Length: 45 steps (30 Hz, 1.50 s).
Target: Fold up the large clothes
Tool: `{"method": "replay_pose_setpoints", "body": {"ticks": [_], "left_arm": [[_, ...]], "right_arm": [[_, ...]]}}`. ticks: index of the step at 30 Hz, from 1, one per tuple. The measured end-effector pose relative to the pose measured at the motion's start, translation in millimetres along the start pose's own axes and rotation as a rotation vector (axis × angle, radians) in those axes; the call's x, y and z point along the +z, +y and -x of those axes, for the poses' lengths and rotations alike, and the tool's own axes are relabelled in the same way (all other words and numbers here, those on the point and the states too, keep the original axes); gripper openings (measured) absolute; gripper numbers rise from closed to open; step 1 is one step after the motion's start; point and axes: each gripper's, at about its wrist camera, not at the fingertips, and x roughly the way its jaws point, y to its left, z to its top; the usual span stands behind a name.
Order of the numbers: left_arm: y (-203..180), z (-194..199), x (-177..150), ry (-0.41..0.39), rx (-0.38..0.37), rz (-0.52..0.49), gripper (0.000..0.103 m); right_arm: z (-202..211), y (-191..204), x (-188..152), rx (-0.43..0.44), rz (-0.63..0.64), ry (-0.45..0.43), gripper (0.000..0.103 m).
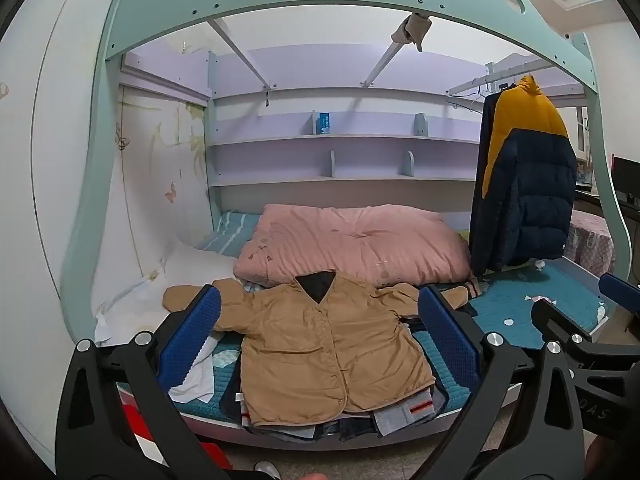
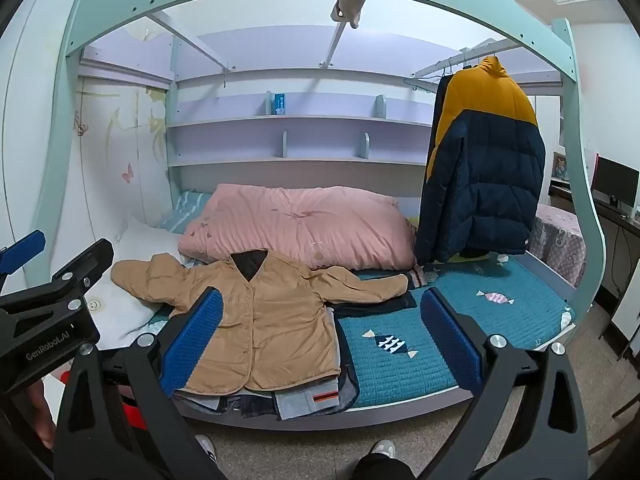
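A tan buttoned jacket (image 1: 320, 344) lies flat, front up, on a pile of folded clothes at the near edge of the bed, sleeves spread to both sides; it also shows in the right wrist view (image 2: 272, 320). My left gripper (image 1: 320, 336) is open and empty, held in front of the bed with the jacket between its blue pads (image 1: 192, 336). My right gripper (image 2: 320, 336) is open and empty, to the right of the jacket, over the teal bed cover (image 2: 384, 364). Each gripper shows at the edge of the other's view.
A pink quilt (image 1: 360, 240) lies behind the jacket. A navy and yellow puffer coat (image 1: 524, 184) hangs at the right. A white pillow (image 1: 180, 276) lies at the left. The teal bunk frame (image 1: 320, 4) arches overhead. A desk with a monitor (image 2: 616, 184) stands far right.
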Motion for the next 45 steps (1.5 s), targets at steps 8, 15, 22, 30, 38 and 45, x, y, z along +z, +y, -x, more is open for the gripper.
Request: {"method": "replay_pose_setpoints", "body": {"ticks": [8, 15, 22, 30, 38, 45], "left_arm": [[0.0, 0.1, 0.1, -0.004, -0.004, 0.003, 0.098], [0.2, 0.3, 0.1, -0.006, -0.008, 0.006, 0.098], [0.4, 0.2, 0.1, -0.006, -0.008, 0.008, 0.098], [0.0, 0.8, 0.4, -0.005, -0.009, 0.007, 0.098], [-1.7, 4.7, 0.9, -0.003, -0.012, 0.008, 0.098], [-1.9, 2.5, -1.4, -0.001, -0.013, 0.009, 0.098]], "right_arm": [[0.0, 0.3, 0.1, -0.004, 0.003, -0.003, 0.096], [0.6, 0.0, -1.8, -0.002, 0.002, -0.005, 0.096], [0.3, -1.3, -3.1, -0.002, 0.001, -0.005, 0.096], [-0.1, -2.3, -3.6, 0.0, -0.002, -0.006, 0.096], [1.7, -2.4, -3.5, -0.002, -0.006, -0.003, 0.096], [-1.2, -6.9, -5.0, -0.001, -0.008, -0.002, 0.096]]}}
